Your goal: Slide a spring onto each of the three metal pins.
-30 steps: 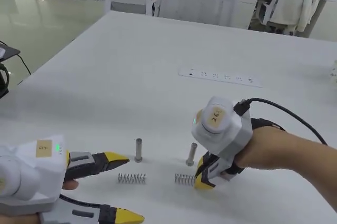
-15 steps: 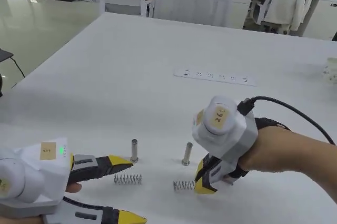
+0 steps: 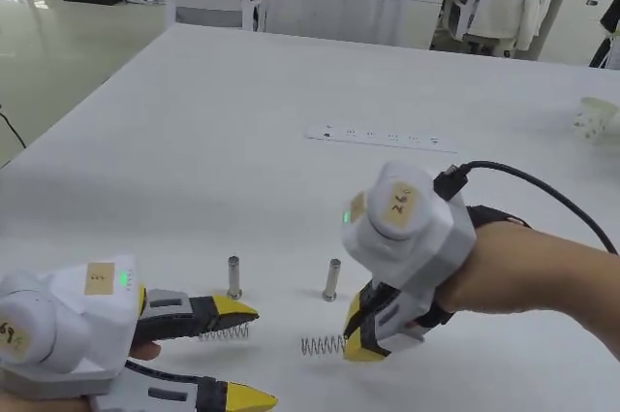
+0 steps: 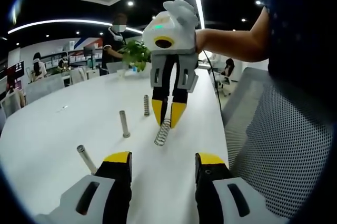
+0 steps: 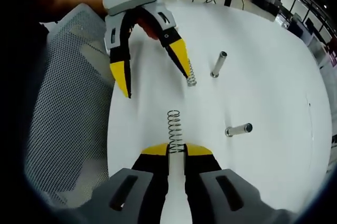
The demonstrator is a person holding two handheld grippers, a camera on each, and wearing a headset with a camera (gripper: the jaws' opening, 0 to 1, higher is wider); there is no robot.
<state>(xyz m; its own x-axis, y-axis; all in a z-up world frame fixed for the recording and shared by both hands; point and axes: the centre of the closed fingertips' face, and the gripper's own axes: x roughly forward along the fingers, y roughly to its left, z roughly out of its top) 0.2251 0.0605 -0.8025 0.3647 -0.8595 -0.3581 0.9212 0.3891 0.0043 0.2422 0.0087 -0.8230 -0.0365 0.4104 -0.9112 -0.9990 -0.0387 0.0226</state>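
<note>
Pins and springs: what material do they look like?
Pins: likely steel, smooth grey cylinders with a dull satin sheen. Springs: thin coiled wire, probably steel too, silvery with bright glints. Exact alloy or plating cannot be told.

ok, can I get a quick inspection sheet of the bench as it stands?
Surface: white table, no marks seen.
Job's things: three metal pins standing, all bare; held spring; loose spring lying by the left jaw tip.
Clutter: power strip; small white object at the far right.
Grippers: right hand-held gripper shut on one spring end; left hand-held gripper open.
Cables: black cable off the right one.
Surroundings: grey chair, office floor.
</note>
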